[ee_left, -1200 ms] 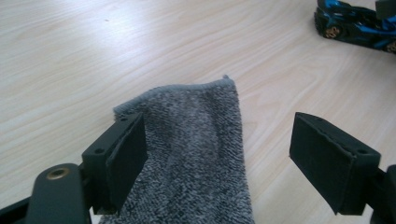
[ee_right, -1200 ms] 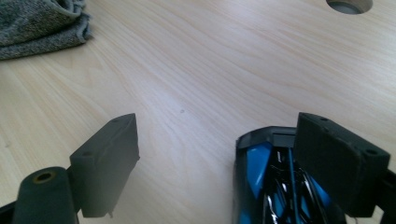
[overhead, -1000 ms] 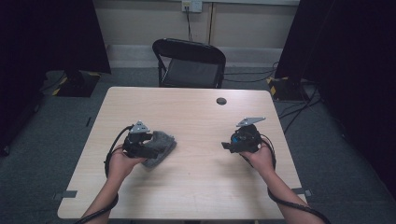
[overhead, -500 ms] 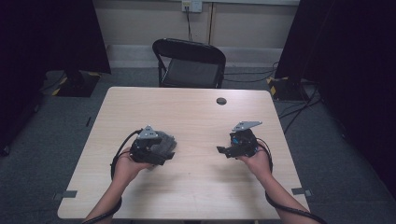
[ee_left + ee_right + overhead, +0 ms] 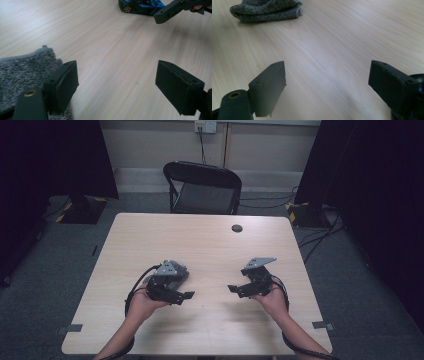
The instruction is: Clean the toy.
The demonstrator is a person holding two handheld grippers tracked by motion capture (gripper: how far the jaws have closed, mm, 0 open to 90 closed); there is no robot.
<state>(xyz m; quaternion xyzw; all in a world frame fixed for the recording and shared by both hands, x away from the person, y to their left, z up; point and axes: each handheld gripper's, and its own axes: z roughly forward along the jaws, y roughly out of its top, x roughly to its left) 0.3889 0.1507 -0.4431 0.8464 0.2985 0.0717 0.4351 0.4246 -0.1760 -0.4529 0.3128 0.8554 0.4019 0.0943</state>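
Desk (image 5: pixel 210 245): one, pale wood-grain top, square-cornered, standing on grey carpet.

Room: dark drapes left and right, pale wall at the back with one socket (image 5: pixel 206 126); cables trailing across the floor at right.

Chair (image 5: pixel 202 187): one, black, folding, drawn up at the far edge of the desk.

Small dark round item (image 5: pixel 237 228): one, near the far edge; too small to identify.

Grey cloth (image 5: pixel 265 10): one, knitted, folded, lying on the desk just under and beside the left gripper (image 5: pixel 189 295); largely hidden beneath that gripper from above, cut off at the frame edge in the left gripper view.

Blue object (image 5: pixel 140 6): one, glossy, possibly a toy car, cropped at the top of the left gripper view.

Grippers: two. Left jaws spread wide, nothing between them. Right gripper (image 5: pixel 233 289), jaws likewise wide apart over bare wood, well apart from the cloth.
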